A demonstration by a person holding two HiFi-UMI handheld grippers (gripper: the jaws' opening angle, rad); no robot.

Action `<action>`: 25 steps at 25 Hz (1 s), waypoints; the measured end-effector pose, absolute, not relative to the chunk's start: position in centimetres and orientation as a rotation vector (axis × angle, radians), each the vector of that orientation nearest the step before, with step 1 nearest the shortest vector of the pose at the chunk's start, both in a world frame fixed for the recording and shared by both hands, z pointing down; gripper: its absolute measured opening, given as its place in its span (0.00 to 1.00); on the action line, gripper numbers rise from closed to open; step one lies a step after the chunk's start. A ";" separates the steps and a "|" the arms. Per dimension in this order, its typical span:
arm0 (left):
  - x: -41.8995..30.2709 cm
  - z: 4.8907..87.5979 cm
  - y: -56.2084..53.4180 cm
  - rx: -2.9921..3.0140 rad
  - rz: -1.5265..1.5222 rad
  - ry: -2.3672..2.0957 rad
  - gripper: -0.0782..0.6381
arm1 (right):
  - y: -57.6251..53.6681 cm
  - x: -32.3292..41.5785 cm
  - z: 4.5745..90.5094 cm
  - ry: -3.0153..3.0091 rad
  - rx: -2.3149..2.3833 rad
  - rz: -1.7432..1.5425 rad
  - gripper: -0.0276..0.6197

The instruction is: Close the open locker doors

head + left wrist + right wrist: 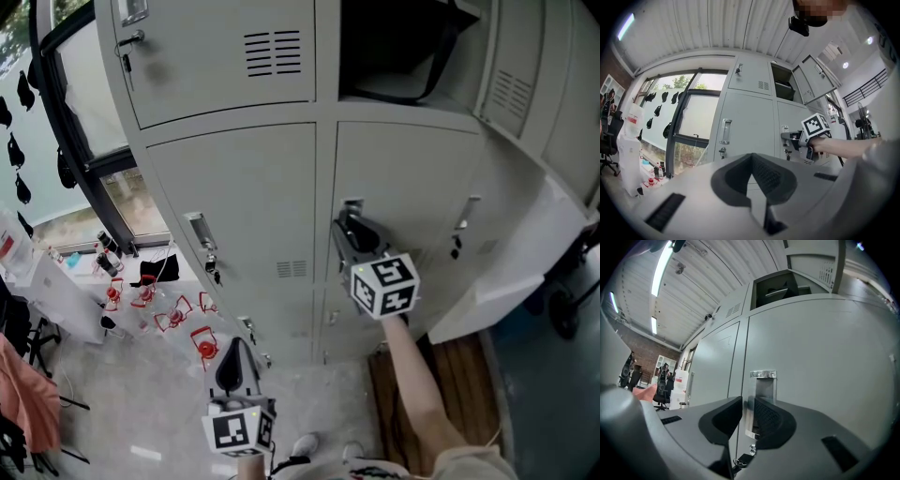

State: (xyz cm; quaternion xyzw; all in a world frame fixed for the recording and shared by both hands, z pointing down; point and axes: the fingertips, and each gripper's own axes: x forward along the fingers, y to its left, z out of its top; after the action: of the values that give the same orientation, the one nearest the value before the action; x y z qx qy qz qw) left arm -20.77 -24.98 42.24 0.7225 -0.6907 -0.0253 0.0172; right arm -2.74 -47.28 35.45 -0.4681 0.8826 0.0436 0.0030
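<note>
A bank of grey lockers [234, 206] fills the head view. The top right compartment [403, 47] stands open, its door [511, 80] swung out to the right. Lower right, another pale door [511, 267] hangs open. My right gripper [347, 225] is level at the chrome handle [763, 376] of the shut middle door [412, 187]. Its jaws are nearly together, with the handle's edge between them [747, 404]. My left gripper [234, 349] hangs low before the bottom lockers, shut and holding nothing [751, 161]. It looks toward the right gripper [794, 138] and the open compartment [783, 86].
A dark-framed window [84, 141] stands left of the lockers. Below it are a white table [56, 291] with bottles and several red objects [173, 319] on the pale floor. A wood strip [469, 384] lies at the lockers' foot on the right, near a chair base [567, 309].
</note>
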 end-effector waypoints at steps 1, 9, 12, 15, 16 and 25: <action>-20.7 42.1 -25.0 2.250 -0.083 -2.147 0.12 | -47.0 -2.8 35.3 2.772 -1.465 0.151 0.15; -19.0 40.4 -25.3 2.325 -0.118 -2.122 0.12 | -42.9 -1.5 30.4 2.728 -1.374 0.312 0.29; -17.4 39.5 -25.6 2.373 -0.135 -2.093 0.12 | -40.8 0.4 27.3 2.675 -1.332 0.380 0.29; -15.6 38.6 -25.8 2.418 -0.146 -2.055 0.12 | -38.8 2.8 24.4 2.615 -1.316 0.426 0.29; -14.9 38.3 -25.8 2.435 -0.149 -2.040 0.12 | -38.1 3.6 23.5 2.596 -1.314 0.445 0.29; -7.7 32.9 -26.7 2.639 -0.174 -1.908 0.12 | -28.6 12.1 12.9 2.437 -1.338 0.704 0.28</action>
State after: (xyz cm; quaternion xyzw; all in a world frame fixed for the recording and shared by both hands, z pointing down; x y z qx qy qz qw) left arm -7.72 -26.71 32.87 0.8077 -0.5841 -0.0534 -0.0596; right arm 12.12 -28.58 12.92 -0.4621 0.8418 0.2433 0.1366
